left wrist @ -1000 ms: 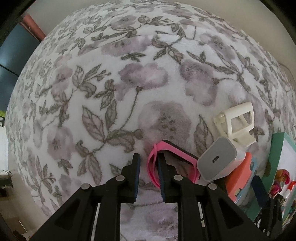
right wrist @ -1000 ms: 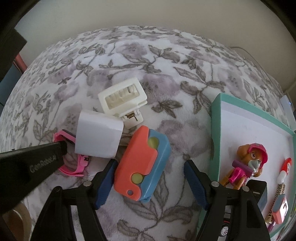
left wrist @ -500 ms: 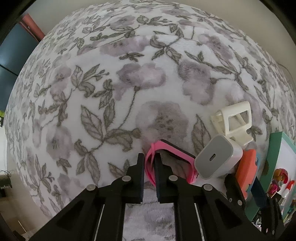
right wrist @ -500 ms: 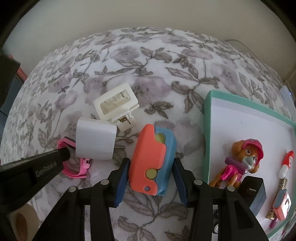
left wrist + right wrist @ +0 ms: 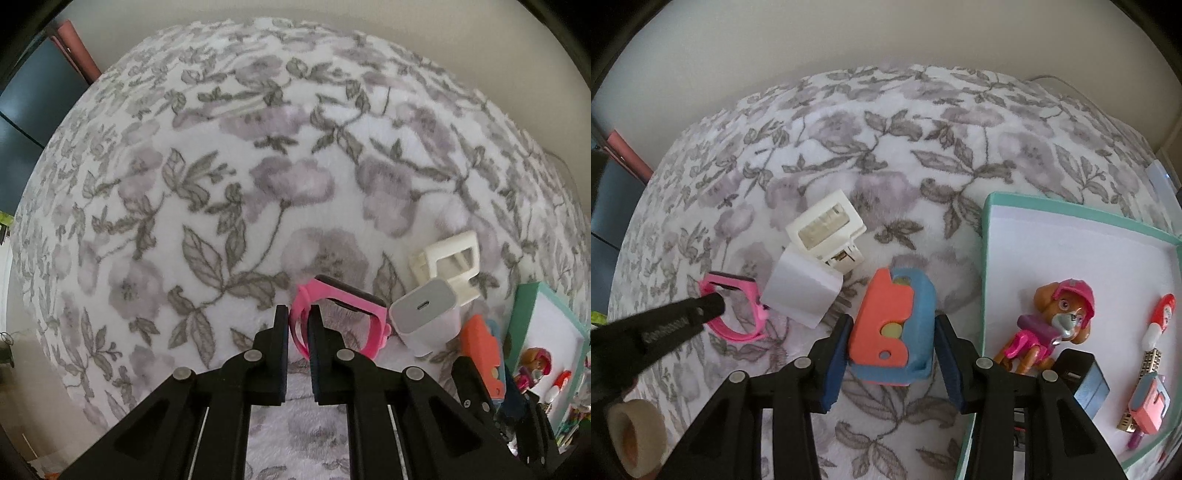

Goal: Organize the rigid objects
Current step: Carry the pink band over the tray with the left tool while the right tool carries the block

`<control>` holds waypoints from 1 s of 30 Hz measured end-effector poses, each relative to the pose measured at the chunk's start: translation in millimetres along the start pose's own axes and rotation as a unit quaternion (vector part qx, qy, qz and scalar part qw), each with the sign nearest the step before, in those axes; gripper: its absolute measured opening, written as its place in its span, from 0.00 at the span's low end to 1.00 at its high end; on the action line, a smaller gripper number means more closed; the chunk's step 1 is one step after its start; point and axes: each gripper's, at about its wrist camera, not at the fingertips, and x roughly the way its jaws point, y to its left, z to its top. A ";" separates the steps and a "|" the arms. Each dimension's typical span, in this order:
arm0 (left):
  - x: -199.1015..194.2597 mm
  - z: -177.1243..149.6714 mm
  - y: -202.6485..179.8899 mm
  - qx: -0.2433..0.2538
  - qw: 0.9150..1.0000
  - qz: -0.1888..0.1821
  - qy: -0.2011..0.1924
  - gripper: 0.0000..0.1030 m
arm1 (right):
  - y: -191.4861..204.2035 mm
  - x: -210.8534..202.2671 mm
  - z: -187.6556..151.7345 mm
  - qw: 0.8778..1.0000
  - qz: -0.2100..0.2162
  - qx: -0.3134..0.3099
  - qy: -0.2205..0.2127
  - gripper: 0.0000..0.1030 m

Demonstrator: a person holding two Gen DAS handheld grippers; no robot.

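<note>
- My left gripper (image 5: pixel 298 325) is pinched narrow on the strap of the pink watch (image 5: pixel 338 317), which lies on the flowered blanket (image 5: pixel 221 184).
- My right gripper (image 5: pixel 891 354) has its blue pads against both sides of the orange and blue toy (image 5: pixel 892 328), holding it just left of the teal box (image 5: pixel 988 258).
- A white charger (image 5: pixel 801 291) sits between watch and toy, touching a white clip (image 5: pixel 825 225) behind it.
- Inside the box lie a puppy figure (image 5: pixel 1052 325) and other small toys.
- A tape roll (image 5: pixel 635 435) shows at my lower left.
</note>
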 end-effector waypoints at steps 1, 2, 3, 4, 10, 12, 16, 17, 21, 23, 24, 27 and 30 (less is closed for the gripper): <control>-5.6 0.3 1.8 0.000 1.000 0.000 -0.005 0.10 | 0.1 -0.3 0.9 1.000 0.000 0.000 0.000 0.45; -9.6 1.4 2.4 -0.001 1.000 0.000 -0.011 0.10 | -0.6 -1.3 0.7 1.000 0.001 0.001 0.001 0.45; -14.6 2.9 3.8 -0.002 1.000 -0.002 -0.016 0.10 | -1.3 -2.6 0.9 1.000 0.003 0.002 0.001 0.45; -18.4 4.5 5.3 -0.004 1.000 -0.004 -0.021 0.10 | -1.3 -3.7 1.8 1.000 0.005 0.002 0.000 0.45; -44.2 5.3 4.5 -0.014 0.998 -0.010 -0.056 0.10 | -2.9 -15.6 5.8 1.000 0.015 0.003 -0.009 0.39; -52.1 5.8 3.7 -0.016 0.998 -0.013 -0.067 0.10 | -3.1 -17.2 6.5 1.000 0.020 0.005 -0.008 0.39; -68.0 9.1 -0.6 -0.020 0.996 -0.019 -0.087 0.10 | -3.5 -25.1 8.6 1.000 0.027 0.005 -0.015 0.39; -71.5 9.1 -0.1 -0.020 0.995 -0.020 -0.091 0.10 | -3.8 -26.7 9.4 0.999 0.030 0.006 -0.016 0.39; -86.9 8.7 2.3 -0.025 0.993 -0.030 -0.109 0.10 | -6.9 -37.0 12.9 0.999 0.037 0.011 -0.025 0.39; -94.4 8.2 3.7 -0.028 0.992 -0.033 -0.118 0.10 | -9.5 -44.7 15.0 0.998 0.043 0.015 -0.032 0.39; -99.5 8.0 4.6 -0.029 0.991 -0.037 -0.123 0.10 | -11.2 -49.3 16.1 0.998 0.045 0.017 -0.037 0.39; -111.7 6.5 5.8 -0.032 0.989 -0.045 -0.138 0.10 | -17.0 -63.6 19.4 0.997 0.049 0.024 -0.052 0.39; -121.2 4.9 4.2 -0.032 0.987 -0.049 -0.150 0.10 | -25.1 -76.5 22.5 0.996 0.051 0.032 -0.065 0.39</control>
